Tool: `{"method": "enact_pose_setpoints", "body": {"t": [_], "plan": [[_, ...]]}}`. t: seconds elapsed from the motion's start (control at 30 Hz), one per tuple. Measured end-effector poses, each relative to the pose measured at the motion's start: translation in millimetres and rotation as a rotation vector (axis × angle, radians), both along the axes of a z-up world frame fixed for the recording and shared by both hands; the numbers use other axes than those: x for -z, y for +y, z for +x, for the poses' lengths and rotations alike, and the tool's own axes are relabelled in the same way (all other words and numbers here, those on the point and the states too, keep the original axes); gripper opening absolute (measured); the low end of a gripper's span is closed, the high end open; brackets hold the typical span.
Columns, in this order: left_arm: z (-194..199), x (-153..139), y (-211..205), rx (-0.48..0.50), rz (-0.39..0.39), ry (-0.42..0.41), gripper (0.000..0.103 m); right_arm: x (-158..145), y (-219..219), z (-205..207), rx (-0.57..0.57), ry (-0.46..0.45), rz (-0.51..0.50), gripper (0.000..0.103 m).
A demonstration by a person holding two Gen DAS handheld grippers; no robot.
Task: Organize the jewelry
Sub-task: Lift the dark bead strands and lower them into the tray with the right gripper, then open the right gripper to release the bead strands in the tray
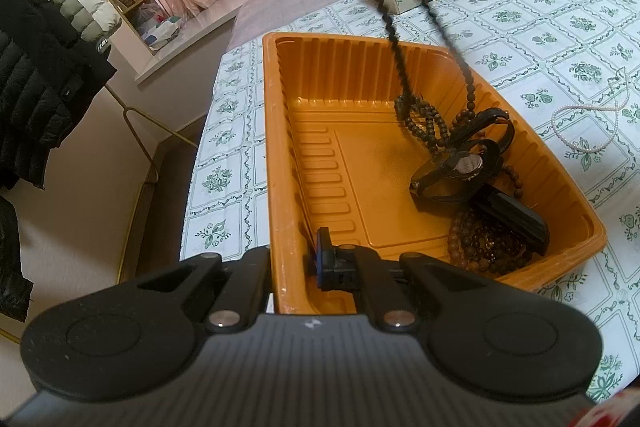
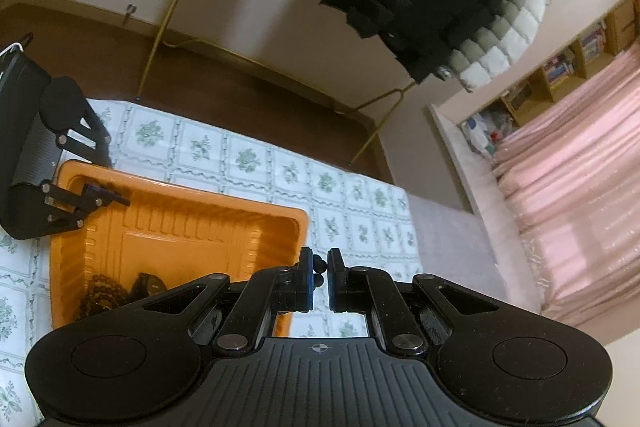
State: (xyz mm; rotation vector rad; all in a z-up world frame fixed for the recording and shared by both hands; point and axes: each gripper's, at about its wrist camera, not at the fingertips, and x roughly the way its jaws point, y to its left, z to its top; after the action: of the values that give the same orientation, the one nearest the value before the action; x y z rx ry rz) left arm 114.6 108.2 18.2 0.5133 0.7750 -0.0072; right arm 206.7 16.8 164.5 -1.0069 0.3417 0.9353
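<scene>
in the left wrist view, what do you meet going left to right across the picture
black puffer jackets → orange tray → wristwatch in the tray → pearl necklace on the tablecloth

Glossy ribbed orange plastic tray [image 1: 280,131]; matt dark wooden bead necklace [image 1: 404,99]; smooth printed tablecloth [image 1: 540,39].
</scene>
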Motion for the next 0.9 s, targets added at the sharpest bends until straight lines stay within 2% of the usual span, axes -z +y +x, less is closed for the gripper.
{"method": "enact_pose_setpoints", "body": {"t": [0.23, 0.6, 0.9], "plan": [[0, 0, 0, 0.0, -0.001, 0.0, 0.004, 17, 17, 4, -0.018, 0.029, -0.014, 0.007], [1, 1, 1, -0.003, -0.005, 0.0, 0.005, 56, 20, 22, 0.017, 0.119, -0.063, 0.007], [1, 2, 2, -0.004, -0.007, -0.002, 0.005, 64, 24, 24, 0.021, 0.146, -0.061, 0.007]]}}
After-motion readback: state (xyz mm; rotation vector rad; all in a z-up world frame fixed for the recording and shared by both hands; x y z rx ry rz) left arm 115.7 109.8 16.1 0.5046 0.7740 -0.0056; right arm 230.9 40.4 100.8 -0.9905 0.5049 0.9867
